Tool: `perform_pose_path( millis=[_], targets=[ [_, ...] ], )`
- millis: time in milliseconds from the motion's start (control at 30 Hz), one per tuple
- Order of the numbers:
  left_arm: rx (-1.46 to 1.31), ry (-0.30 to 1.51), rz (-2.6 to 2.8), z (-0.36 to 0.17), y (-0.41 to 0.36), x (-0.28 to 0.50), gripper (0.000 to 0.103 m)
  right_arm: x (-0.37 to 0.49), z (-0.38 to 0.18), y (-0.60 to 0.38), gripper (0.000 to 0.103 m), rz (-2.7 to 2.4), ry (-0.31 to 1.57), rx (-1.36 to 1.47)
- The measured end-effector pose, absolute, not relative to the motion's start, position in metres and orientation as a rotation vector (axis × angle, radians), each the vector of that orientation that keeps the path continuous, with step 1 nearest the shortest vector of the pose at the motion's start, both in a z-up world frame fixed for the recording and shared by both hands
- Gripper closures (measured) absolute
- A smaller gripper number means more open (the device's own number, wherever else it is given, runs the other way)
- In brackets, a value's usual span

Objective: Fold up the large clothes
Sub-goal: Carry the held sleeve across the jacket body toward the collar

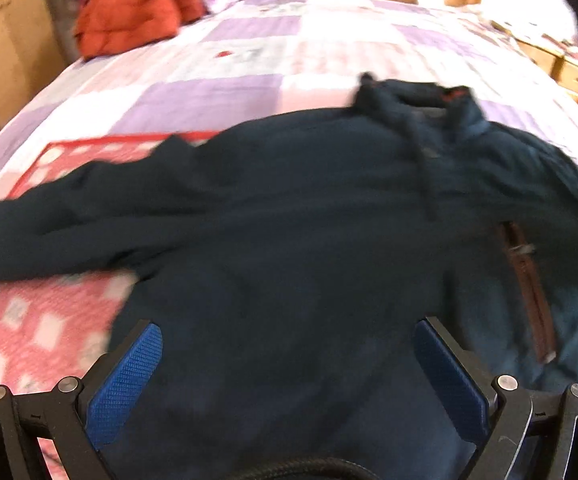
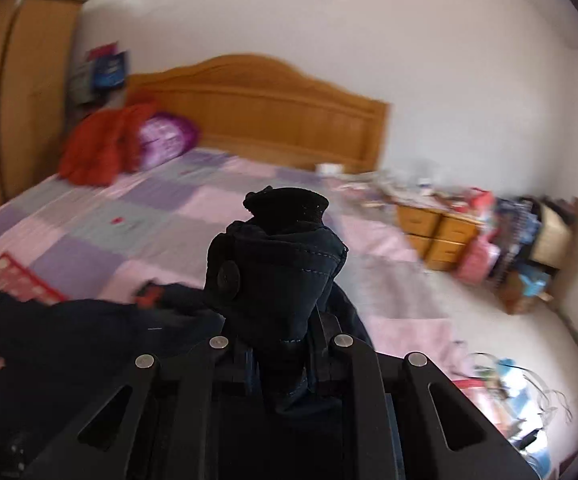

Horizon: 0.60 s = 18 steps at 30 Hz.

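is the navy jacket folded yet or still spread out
Spread, not folded: the navy jacket lies open across the bed, one sleeve out sideways, while the right gripper pinches a cuff.

The dark navy jacket (image 1: 289,216) lay spread across the bed, collar toward the headboard, one sleeve stretched sideways; its other sleeve's buttoned cuff (image 2: 277,264), apparently, stood bunched and raised.

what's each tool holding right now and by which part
The right tool is shut on a sleeve cuff of the dark navy jacket. The left tool is open, holding nothing.
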<state>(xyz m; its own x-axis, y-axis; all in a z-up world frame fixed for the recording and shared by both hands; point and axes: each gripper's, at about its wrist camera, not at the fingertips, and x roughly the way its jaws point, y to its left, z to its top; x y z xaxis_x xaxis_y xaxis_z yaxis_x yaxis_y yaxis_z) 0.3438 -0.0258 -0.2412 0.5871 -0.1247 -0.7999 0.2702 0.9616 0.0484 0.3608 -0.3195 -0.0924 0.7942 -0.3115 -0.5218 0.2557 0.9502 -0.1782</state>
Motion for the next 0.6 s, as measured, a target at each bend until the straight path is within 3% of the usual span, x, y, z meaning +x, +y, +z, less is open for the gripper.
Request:
perform_pose_path(
  millis=[200,367,600],
  targets=[
    [0.143,0.977,-0.174,-0.262,0.038,0.346,0.000,0.440,-0.196,-0.200,0.083,-0.176,0.749,-0.215],
    [0.130,0.988,-0.146,-0.278,0.068,0.346,0.000,0.473,-0.277,-0.164,0.083,-0.140,0.852,-0.299],
    [0.120,0.999,-0.156,-0.294,0.069,0.349,0.000,0.481,-0.316,-0.132,0.082,-0.118,0.852,-0.386]
  ],
)
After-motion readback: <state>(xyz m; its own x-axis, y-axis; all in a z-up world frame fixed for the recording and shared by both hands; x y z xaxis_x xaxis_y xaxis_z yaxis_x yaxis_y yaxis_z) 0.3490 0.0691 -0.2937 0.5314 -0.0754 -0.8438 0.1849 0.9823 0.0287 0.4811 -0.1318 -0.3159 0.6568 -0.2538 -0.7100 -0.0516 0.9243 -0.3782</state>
